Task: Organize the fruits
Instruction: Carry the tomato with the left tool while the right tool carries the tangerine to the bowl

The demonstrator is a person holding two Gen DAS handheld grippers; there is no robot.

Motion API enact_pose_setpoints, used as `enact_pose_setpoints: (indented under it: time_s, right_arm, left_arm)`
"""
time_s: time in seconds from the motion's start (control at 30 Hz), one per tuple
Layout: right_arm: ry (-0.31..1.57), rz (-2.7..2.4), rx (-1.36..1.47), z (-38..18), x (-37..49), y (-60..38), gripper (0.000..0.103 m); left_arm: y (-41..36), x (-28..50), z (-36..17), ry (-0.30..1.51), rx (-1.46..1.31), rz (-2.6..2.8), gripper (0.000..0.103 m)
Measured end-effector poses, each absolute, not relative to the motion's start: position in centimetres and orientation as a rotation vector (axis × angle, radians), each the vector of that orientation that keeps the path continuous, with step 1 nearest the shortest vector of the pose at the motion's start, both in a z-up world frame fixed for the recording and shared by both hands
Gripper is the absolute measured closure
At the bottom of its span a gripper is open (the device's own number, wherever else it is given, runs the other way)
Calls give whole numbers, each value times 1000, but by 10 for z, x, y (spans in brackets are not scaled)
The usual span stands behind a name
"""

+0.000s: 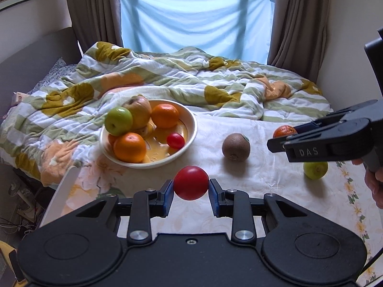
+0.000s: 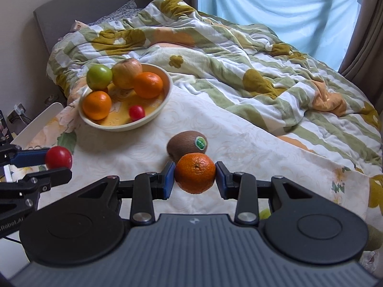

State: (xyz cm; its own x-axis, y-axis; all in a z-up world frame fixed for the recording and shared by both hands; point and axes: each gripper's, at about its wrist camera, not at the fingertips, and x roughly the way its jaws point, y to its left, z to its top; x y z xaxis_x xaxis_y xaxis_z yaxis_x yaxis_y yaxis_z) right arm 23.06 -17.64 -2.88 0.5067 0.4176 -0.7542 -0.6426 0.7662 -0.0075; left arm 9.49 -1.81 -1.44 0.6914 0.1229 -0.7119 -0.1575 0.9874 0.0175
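1. The left tool (image 1: 191, 186) is closed on a tomato (image 1: 191, 183), lifted for the bowl (image 1: 189, 141).
2. The right tool (image 2: 195, 175) is clamped around an orange (image 2: 195, 172), beside the kiwi (image 2: 185, 144) on the bed.

The round orange mandarin (image 1: 284, 131) shows only its top in the left wrist view, the rest hidden behind the black right gripper (image 1: 277, 144). Below it, the yellow-green round fruit (image 1: 315, 169), perhaps a lime, is half covered too. In the cream ceramic bowl (image 1: 189, 138), 1 pale fruit (image 1: 147, 130) is buried under the green apple (image 1: 118, 121) and 2 oranges. The right view crops the left gripper (image 2: 59, 165) at the frame edge.
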Motion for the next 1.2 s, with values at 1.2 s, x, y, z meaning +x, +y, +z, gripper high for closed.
enact_pose_setpoints:
  time_s: [1.2]
  right_arm:
    - [915, 370, -123, -45, 288, -54, 52]
  left_arm:
    - [100, 242, -52, 861, 116, -142, 68]
